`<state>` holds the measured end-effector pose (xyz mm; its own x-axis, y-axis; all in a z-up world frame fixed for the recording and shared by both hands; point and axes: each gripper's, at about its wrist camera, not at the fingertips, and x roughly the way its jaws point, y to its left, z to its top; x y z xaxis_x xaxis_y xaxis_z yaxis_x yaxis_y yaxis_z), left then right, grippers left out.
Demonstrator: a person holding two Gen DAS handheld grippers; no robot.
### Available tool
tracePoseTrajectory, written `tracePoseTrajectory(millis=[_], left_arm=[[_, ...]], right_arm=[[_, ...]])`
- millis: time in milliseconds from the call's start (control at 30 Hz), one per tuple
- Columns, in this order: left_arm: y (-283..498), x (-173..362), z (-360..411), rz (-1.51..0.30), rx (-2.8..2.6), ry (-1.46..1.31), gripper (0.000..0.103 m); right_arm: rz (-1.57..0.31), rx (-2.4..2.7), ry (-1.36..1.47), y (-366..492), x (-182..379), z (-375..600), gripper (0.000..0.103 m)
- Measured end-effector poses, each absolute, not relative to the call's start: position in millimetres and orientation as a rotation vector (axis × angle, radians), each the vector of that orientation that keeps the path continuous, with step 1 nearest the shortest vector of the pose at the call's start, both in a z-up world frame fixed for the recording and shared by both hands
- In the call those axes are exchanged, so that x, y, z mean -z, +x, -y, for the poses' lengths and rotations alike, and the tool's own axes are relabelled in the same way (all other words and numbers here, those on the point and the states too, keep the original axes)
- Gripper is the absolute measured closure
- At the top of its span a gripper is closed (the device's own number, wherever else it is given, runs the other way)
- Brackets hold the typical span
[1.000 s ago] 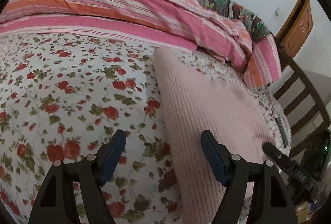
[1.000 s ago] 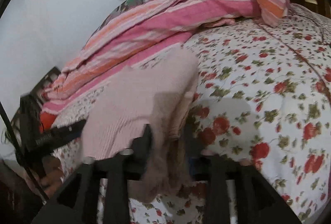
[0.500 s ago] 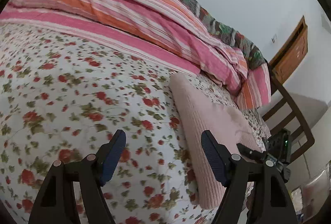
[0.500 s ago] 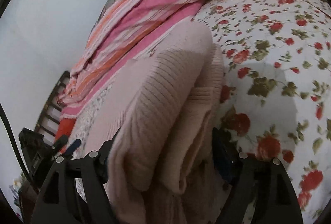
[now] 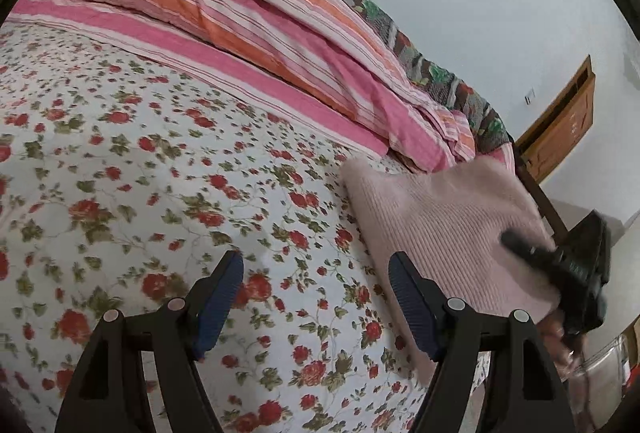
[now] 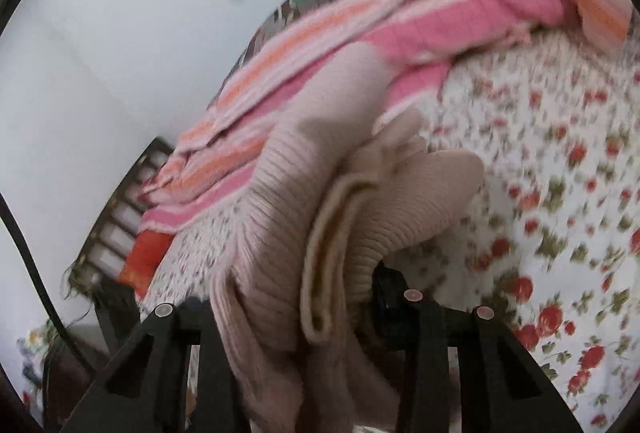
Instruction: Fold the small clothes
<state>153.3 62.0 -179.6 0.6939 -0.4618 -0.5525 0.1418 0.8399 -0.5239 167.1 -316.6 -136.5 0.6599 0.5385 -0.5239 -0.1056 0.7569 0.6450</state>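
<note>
A folded pale pink ribbed knit garment (image 5: 448,229) is at the right edge of the floral bed, one end raised. My left gripper (image 5: 316,297) is open and empty, just left of the garment above the sheet. My right gripper (image 6: 296,297) is closed around the thick folded bundle of the pink garment (image 6: 304,193), which fills the space between its fingers and hides the pads. In the left wrist view the right gripper (image 5: 568,265) shows as a dark blurred shape at the garment's near right end.
The floral bedsheet (image 5: 140,173) covers the bed. A pink and orange striped quilt (image 5: 248,17) is piled along the back by the wall. A wooden bed frame and a door (image 5: 560,129) stand at the right.
The right gripper has lifted the folded garment's end off the bed and carried it; the view blurs. The left gripper has drawn back to the left, still open.
</note>
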Motion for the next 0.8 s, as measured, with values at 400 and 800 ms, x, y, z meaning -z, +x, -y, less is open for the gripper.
tracePoseTrajectory(millis=[400, 800], left_arm=[[133.5, 155.2, -94.0, -0.682, 0.279, -0.412, 0.03], [129.8, 201.4, -35.5, -0.787, 0.341, -0.244, 0.031]], right_arm=[[-0.714, -0.434, 0.691, 211.1, 89.6, 249.2, 0.066], [-0.905, -0.37, 0.798, 199.3, 231.0, 320.8, 0.054]])
